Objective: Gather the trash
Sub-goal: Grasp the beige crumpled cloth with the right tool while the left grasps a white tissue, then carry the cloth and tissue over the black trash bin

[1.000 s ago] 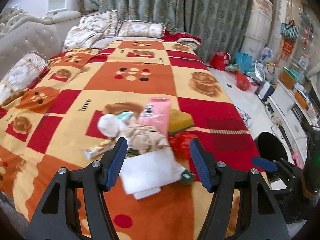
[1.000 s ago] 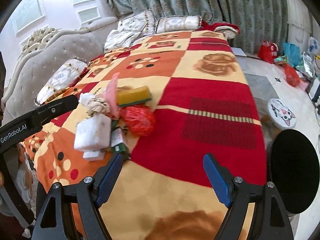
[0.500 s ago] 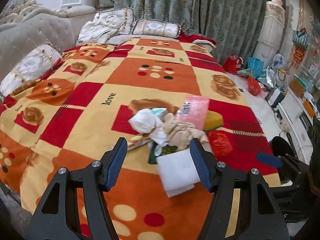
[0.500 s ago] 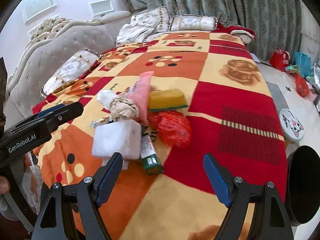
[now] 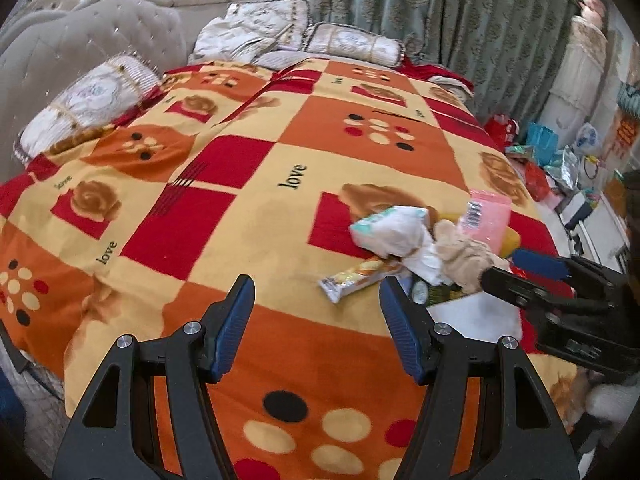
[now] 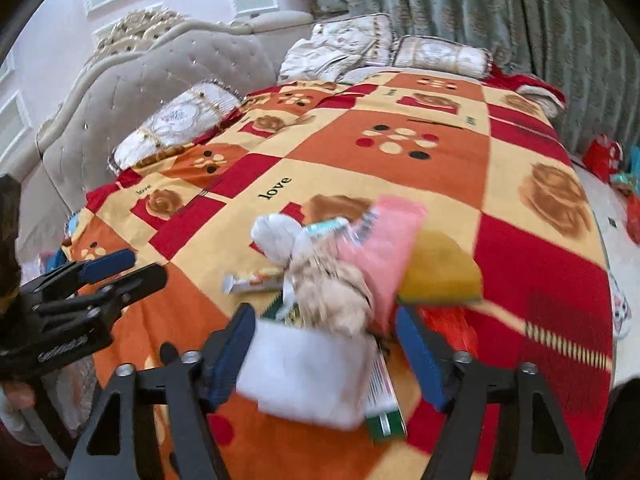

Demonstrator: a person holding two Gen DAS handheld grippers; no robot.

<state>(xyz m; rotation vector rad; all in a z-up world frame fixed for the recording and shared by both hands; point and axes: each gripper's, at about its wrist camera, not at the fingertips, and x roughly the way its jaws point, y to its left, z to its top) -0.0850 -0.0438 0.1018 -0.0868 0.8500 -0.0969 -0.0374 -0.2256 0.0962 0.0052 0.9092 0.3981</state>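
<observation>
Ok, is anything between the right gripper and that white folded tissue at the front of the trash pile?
Nothing visible. The right gripper is open, and the white tissue already lies between its fingers, at the near edge of the pile on the bedspread.

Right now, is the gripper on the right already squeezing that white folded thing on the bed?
No: the right gripper stands open, its blue fingers on either side of the white folded tissue, with gaps showing.

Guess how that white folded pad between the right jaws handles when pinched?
The white folded pad looks soft with rounded edges, so it probably compresses and sags. Likely light. It overlaps a green box, which may shift.
</observation>
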